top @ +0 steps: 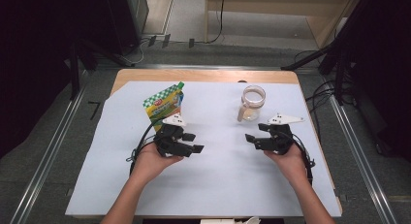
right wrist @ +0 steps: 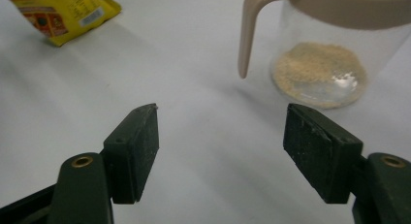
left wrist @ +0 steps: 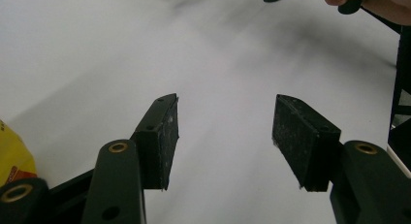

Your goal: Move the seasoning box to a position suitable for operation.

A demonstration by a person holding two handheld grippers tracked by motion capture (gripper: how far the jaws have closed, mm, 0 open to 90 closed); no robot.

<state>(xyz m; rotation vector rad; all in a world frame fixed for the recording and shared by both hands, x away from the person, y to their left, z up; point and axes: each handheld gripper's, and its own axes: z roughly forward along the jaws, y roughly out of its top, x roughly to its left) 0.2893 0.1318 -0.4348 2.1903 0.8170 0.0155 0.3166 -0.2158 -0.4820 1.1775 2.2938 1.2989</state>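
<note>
I held both grippers low over the white table cover (top: 218, 180), facing each other. My left gripper (top: 191, 142) stood with its jaws apart and nothing between them; so did my right gripper (top: 251, 139). The clear jug (top: 252, 103), with a beige handle and a thin layer of tan granules at its bottom, stood upright just beyond the right gripper. The green and yellow pouch (top: 165, 104) lay to the jug's left, just beyond the left gripper. I judged that a careless grab at the handle could tip the light jug and spill the granules.
</note>
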